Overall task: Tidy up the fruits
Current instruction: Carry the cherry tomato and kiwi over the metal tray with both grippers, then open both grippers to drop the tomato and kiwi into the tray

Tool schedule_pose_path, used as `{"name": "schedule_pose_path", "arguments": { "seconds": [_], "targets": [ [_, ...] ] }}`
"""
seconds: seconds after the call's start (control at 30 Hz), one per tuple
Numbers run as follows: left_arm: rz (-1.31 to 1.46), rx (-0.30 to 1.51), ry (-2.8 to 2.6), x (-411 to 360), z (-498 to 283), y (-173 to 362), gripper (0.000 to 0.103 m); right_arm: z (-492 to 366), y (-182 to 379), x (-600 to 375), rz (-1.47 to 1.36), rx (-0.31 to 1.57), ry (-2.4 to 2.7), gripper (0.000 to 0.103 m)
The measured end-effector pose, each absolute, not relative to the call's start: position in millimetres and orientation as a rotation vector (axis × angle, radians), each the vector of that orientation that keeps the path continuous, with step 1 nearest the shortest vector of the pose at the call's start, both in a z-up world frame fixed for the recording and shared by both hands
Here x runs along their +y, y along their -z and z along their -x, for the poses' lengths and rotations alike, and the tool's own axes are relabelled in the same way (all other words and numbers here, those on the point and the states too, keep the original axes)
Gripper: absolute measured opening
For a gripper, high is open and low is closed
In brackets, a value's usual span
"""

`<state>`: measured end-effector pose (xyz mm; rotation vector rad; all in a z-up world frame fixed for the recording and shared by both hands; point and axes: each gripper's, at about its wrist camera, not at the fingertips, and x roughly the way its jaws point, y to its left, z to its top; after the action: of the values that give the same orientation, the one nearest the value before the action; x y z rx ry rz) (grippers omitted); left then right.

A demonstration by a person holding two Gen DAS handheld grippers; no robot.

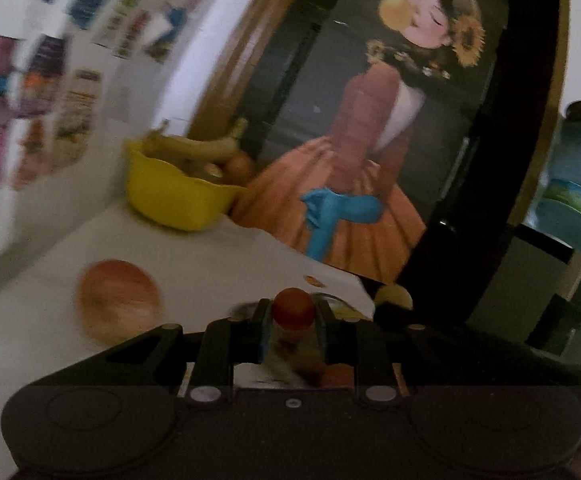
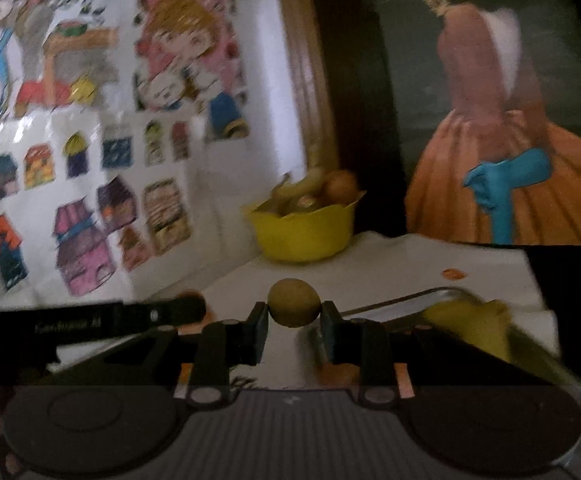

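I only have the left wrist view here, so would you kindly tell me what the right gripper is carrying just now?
Observer: The right gripper is shut on a small round brownish-green fruit.
Operator: Thank you. Is anything lying to its right?
Observer: Yes, a blurred yellow fruit on a metal tray.
Operator: What does the yellow bowl hold from that side?
Observer: The yellow bowl shows a round orange-brown fruit at its right rim.

R claw (image 2: 294,312) pinching brown fruit (image 2: 293,301); yellow bowl (image 2: 302,236) beyond.
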<state>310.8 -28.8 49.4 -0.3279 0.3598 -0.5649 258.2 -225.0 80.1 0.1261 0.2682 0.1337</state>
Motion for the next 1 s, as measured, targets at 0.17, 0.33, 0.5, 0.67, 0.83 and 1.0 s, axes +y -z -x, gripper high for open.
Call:
{"name": "schedule_pose_path", "arguments": {
  "seconds": [0.17, 0.33, 0.5, 0.67, 0.83, 1.0],
  "targets": [
    [0.324, 0.372, 0.648, -66, -305, -44, 0.024, -253, -84, -253, -0.157, 0.233, -0.020, 0.032],
    [0.262, 0.386, 0.717, -93, -294, -35, 0.024, -248, -82, -281, -0.205, 0.224, 0.051, 0.032],
    [0.218, 0.400, 0.774, -105, -287, -28, 0.024, -236, -76, -296, -0.208, 0.234, 0.101, 0.032],
    [0.137, 0.411, 0.805, -119, -281, -24, 0.025, -228, -70, -297, -0.204, 0.249, 0.109, 0.032],
    [0.161, 0.428, 0.813, -117, -283, -22, 0.025, -228, -66, -296, -0.190, 0.275, 0.110, 0.032],
    [0.161, 0.491, 0.787, -119, -291, -19, 0.025, -230, -63, -295, -0.182, 0.296, 0.115, 0.032]
  ]
}}
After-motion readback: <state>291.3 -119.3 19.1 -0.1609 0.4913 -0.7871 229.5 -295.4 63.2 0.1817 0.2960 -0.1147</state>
